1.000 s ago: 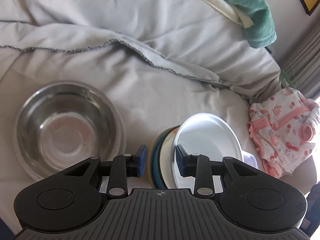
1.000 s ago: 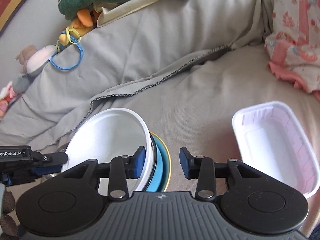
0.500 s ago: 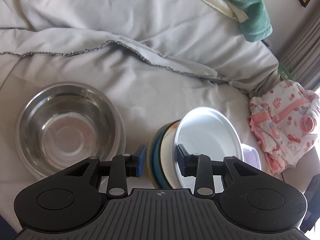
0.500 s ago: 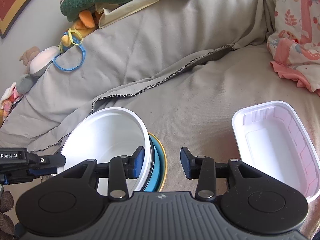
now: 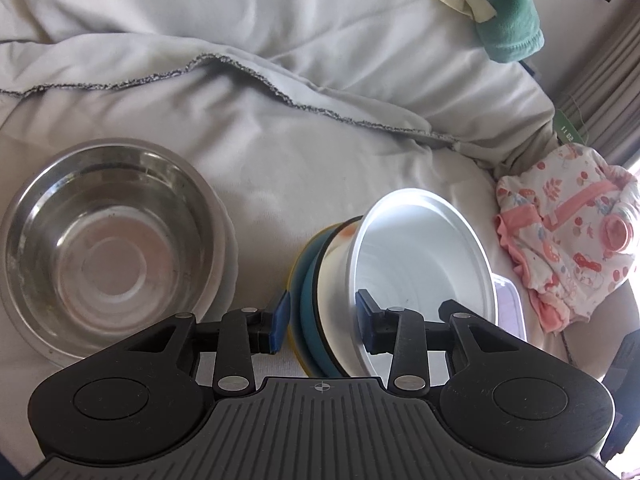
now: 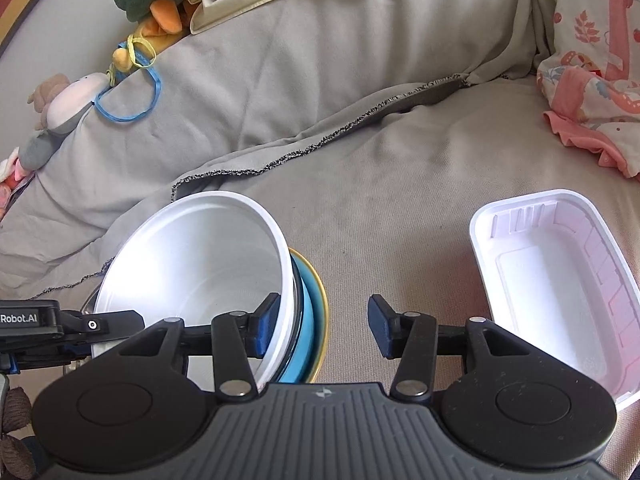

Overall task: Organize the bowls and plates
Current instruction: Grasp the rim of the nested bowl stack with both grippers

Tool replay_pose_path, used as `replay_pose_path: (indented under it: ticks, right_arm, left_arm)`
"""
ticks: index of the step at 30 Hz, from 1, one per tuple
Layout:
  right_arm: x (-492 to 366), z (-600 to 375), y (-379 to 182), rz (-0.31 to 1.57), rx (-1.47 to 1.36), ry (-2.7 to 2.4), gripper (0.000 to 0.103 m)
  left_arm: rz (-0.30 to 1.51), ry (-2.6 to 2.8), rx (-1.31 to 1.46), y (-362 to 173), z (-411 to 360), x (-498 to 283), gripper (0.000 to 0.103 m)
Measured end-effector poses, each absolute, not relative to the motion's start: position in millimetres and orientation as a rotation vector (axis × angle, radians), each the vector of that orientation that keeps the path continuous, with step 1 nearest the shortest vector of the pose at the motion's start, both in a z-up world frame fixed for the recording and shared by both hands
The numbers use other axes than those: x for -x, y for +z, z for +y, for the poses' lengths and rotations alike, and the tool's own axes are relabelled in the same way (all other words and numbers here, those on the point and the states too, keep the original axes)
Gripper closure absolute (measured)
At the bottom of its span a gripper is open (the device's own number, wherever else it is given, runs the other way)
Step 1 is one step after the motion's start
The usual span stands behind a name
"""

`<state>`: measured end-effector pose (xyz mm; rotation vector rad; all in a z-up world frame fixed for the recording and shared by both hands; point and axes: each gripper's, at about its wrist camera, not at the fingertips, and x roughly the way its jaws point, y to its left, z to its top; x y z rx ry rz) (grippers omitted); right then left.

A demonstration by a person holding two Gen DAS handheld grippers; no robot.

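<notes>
Grey-sheeted bed (image 5: 320,168): left claw (image 5: 322,322), still parted, has edged onto the white plastic bowl (image 5: 420,264) atop stacked blue-and-yellow plates (image 6: 312,320); right claw (image 6: 322,322) likewise agape, empty; lift pending.

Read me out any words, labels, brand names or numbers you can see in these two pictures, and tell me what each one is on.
"Robot.AI", white letters on the black body of the left gripper, seen at the left edge of the right wrist view; the start is cut off by the frame.
Small green tag by the grey curtain: pale digits, too blurred to read.
Crosshair mark on the left gripper's grey base and star mark on the right gripper's: symbols only, no words.
</notes>
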<state>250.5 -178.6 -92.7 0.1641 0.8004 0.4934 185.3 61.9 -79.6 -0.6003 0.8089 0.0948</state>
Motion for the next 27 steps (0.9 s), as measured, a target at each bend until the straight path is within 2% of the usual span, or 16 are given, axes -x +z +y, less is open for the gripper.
replay_pose_path:
  ticks: [9,17,20,24,27]
  right_arm:
    - [-251.4,-185.2,-93.6,0.800,-0.190,0.515,0.051]
    - [-265.8,-182.9,-76.3,0.742,-0.165,0.523,0.050]
    - [-272.0,-176.6,-75.0,0.740,-0.145,0.522,0.050]
    - [-272.8,-169.9,-78.4,0.747,-0.101,0.523,0.050]
    - [-274.5,-166.8,-84.4,0.802,-0.099,0.541,0.049]
  left_arm:
    - [0.825,0.123,0.597,-83.3,55.3,-189.1,0.064]
    - [0.748,0.110,0.626,-70.3,58.8,-183.4,0.064]
    - [0.770,0.120,0.592,-71.0,56.6,-188.6,0.064]
    - [0.818,0.152,0.564,-78.5,55.6,-195.8,0.056]
    - [0.859,0.157,0.559,-86.7,55.8,-203.1,0.058]
